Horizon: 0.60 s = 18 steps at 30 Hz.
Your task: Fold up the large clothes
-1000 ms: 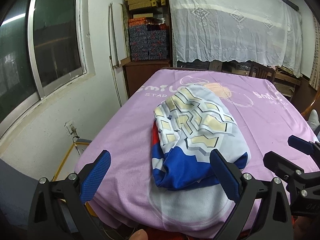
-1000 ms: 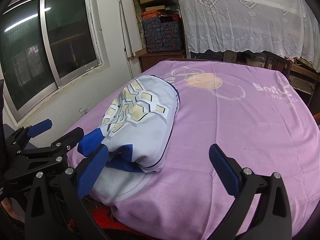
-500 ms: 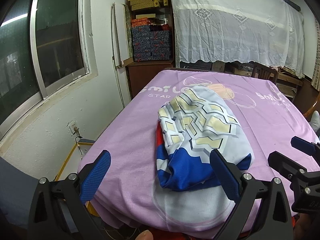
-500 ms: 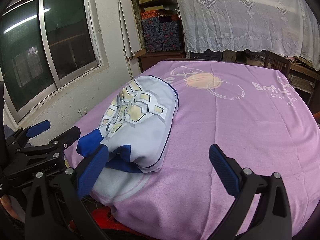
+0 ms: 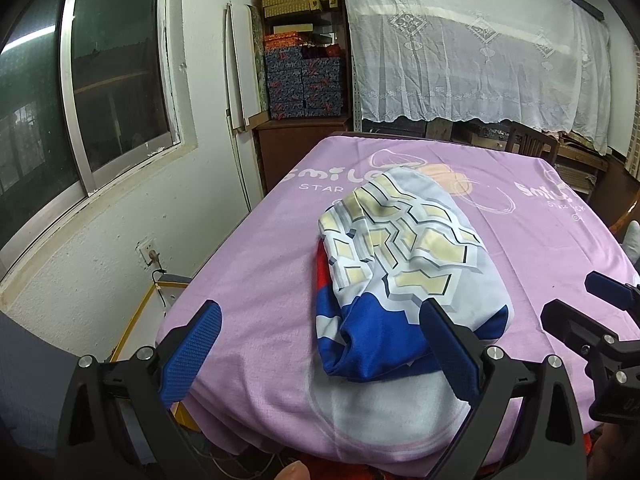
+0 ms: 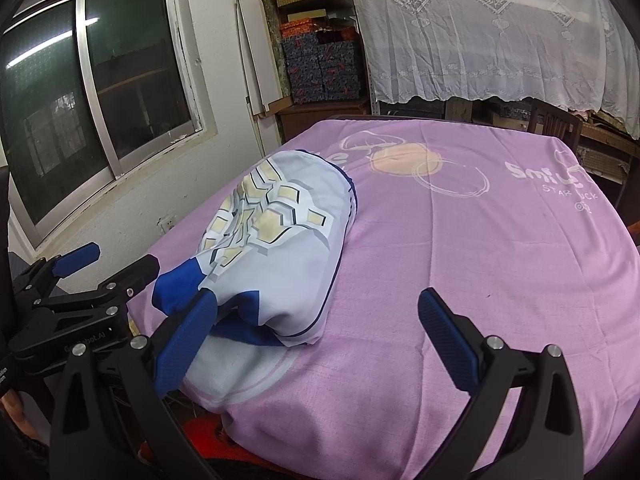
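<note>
A folded garment (image 5: 404,268), white with pale yellow geometric shapes and blue and red parts, lies bunched on the purple-covered table (image 5: 260,264). It also shows in the right wrist view (image 6: 276,248). My left gripper (image 5: 320,348) is open and empty, held back at the near table edge in front of the garment's blue end. My right gripper (image 6: 320,332) is open and empty, to the right of the garment. Each gripper shows in the other's view, the left gripper (image 6: 92,276) and the right gripper (image 5: 592,308).
A window (image 5: 92,92) and a white wall are on the left. A shelf with stacked boxes (image 5: 304,76) stands behind the table. A lace curtain (image 5: 480,60) hangs at the back. A wooden chair (image 6: 556,120) is at the far right edge.
Both grippers have drawn back and up slightly from the garment. The garment lies as before.
</note>
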Available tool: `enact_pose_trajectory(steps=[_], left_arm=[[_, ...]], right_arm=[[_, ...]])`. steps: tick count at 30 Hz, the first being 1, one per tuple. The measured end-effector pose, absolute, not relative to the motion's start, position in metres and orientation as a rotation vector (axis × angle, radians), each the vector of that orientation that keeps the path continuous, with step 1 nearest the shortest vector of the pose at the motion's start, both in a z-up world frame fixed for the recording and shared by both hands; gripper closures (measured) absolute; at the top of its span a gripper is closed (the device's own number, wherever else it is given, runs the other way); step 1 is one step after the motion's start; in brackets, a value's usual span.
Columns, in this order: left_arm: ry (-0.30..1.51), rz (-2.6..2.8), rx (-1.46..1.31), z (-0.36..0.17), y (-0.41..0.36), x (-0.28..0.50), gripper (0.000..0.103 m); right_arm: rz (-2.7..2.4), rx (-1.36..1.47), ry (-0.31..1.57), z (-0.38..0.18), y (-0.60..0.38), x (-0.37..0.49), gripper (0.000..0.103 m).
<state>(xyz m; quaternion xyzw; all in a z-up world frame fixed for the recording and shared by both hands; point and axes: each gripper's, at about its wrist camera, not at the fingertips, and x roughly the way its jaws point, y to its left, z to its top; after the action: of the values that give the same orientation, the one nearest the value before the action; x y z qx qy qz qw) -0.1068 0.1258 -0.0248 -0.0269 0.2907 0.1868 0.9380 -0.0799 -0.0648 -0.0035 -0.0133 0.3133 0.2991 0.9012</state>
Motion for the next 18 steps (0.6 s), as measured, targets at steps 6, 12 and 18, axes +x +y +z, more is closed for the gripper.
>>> enact_pose_trajectory(steps=[6,12,18], left_arm=[[0.596,0.384,-0.056,-0.0253,0.1269,-0.1062,0.004],[0.598,0.383,-0.057,-0.026,0.1278,-0.1061,0.004],[0.6,0.384,-0.055,-0.0273,0.1289,-0.1058,0.004]], right_arm=[[0.617,-0.023,0.651,-0.0051,-0.0652,-0.0794,0.005],[0.618,-0.021,0.652,-0.0054,-0.066,-0.079,0.005],[0.616,-0.017,0.658,-0.0077,-0.067,-0.0782,0.005]])
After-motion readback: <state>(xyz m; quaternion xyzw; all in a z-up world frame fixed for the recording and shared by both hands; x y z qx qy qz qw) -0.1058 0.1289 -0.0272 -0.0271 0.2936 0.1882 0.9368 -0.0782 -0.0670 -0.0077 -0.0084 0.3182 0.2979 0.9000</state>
